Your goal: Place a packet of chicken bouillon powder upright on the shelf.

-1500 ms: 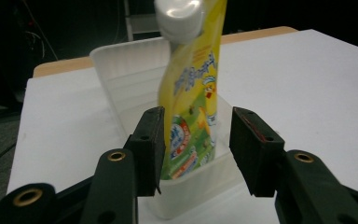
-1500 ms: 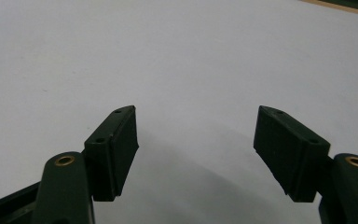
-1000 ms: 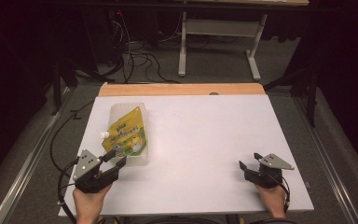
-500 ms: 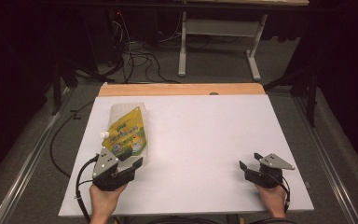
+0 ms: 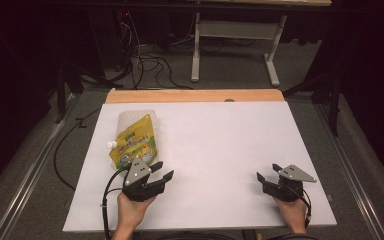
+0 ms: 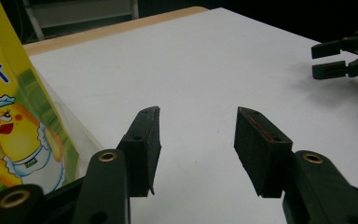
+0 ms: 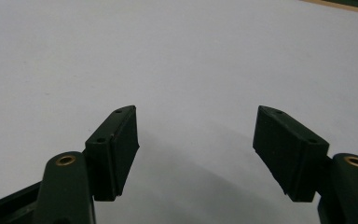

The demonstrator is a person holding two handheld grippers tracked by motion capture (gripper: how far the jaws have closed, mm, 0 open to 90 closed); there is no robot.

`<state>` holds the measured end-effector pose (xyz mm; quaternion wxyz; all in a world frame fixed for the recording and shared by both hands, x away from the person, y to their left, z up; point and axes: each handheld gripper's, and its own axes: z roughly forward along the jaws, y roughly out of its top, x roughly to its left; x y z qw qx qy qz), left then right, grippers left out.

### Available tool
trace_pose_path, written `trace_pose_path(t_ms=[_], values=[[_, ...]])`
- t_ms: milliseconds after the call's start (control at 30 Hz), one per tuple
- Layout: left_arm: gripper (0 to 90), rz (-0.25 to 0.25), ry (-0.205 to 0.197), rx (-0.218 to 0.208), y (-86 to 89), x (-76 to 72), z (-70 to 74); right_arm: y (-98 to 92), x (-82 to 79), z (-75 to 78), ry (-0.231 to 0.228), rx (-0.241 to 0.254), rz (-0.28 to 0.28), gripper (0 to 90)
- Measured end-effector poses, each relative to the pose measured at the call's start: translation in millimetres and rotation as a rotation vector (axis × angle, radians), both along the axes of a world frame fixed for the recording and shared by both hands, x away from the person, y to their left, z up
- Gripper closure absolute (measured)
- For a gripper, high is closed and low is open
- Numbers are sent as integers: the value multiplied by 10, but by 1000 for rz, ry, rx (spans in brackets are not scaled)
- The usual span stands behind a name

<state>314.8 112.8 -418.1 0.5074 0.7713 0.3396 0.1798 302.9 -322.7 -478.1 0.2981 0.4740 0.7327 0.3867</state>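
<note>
Yellow-green spouted pouch [image 5: 134,142] lies flat near the left edge of the white table [image 5: 220,135], toward its far side. Just beside the pouch's near end, the left gripper [image 5: 162,171] hovers with jaws wide and nothing between them. Near the table's front right corner, the right gripper [image 5: 266,173] rests, jaws also spread wide, empty.
</note>
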Motion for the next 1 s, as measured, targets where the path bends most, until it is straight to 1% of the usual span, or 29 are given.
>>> trace_pose_path(t_ms=[67, 167, 300, 433, 533, 567, 600, 667, 767, 933, 1000], values=[[512, -9, 13, -12, -50, 32, -44, 7, 0, -1, 4, 2, -2, 315], [514, -24, 24, -12, -139, 67, -96, 2, -1, 0, 1, 0, -1, 315], [515, -38, 21, -5, -246, 89, -152, 8, -2, -2, 2, 3, -5, 315], [513, -52, 23, 22, -359, 109, -240, 11, 1, -3, 4, -1, -5, 315], [505, -66, 27, 10, -419, 136, -295, 5, 1, -2, 3, 3, -4, 316], [500, -71, 21, 8, -432, 150, -311, 1, -1, 0, 2, 3, -4, 318], [496, -68, 17, 11, -445, 164, -328, -4, -6, 1, -4, 5, -3, 319], [491, -61, 23, 11, -467, 197, -365, -7, -8, 1, -4, 15, -5, 320], [488, -59, 22, 16, -502, 223, -413, -6, -4, 0, -5, 8, 0, 320], [482, -56, 28, 24, -552, 261, -497, -9, -9, 1, -5, 14, -4, 321], [479, -52, 29, 37, -575, 276, -532, -6, -4, 0, -4, 12, -2, 320]])
